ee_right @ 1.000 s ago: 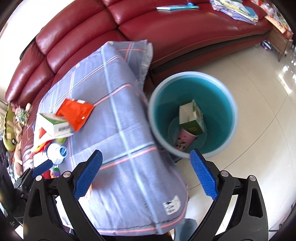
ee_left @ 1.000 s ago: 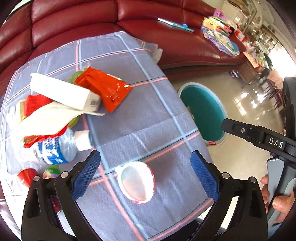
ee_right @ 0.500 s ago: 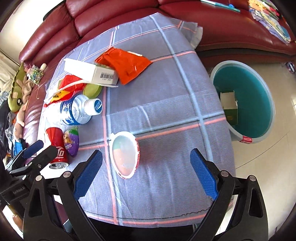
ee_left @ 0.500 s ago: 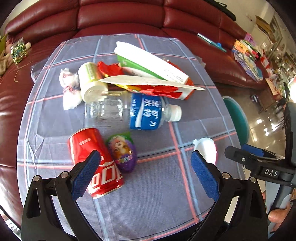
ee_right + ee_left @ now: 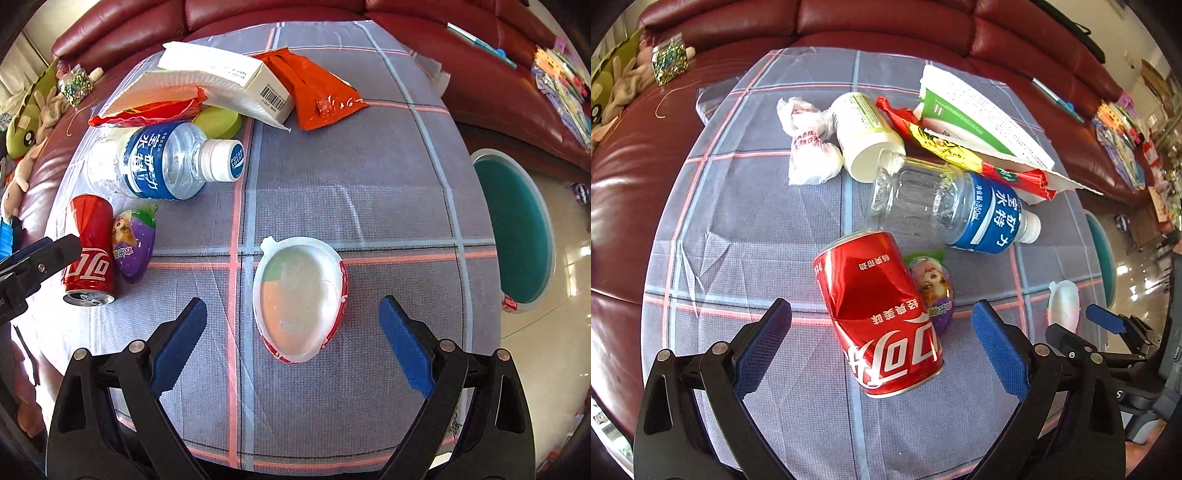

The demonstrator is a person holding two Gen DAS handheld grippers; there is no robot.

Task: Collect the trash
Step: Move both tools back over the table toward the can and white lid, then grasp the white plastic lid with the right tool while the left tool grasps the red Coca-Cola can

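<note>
Left gripper (image 5: 881, 336) hangs w/ jaws wide apart over a dented red aluminium soda can (image 5: 882, 314) lying on its side on the grey plaid tablecloth (image 5: 746, 221); blue pads either side of the can, not touching it. Just beside the can, touching, a purple egg-shaped plastic toy capsule (image 5: 932, 291) w/ a cartoon dog on it. Behind them a clear plastic water bottle w/ blue label (image 5: 956, 206), on its side, cap twd the right; behind that a white cylindrical tub (image 5: 864, 136), a crumpled white plastic bag (image 5: 809, 147), a red-yellow snack wrapper (image 5: 960, 151) & a white cardboard box w/ green print (image 5: 975, 110) piled together. Right gripper (image 5: 291, 334) has its jaws spread & closing in, w/ a white oval plastic cup w/ red rim (image 5: 301, 297) between the pads, no contact yet. An orange foil wrapper (image 5: 317, 90) lies flat farther back. Teal round bin (image 5: 515, 229) on the floor off the table's right edge, well apart from the cup. Dark red leather sofa (image 5: 480, 74) behind.
</note>
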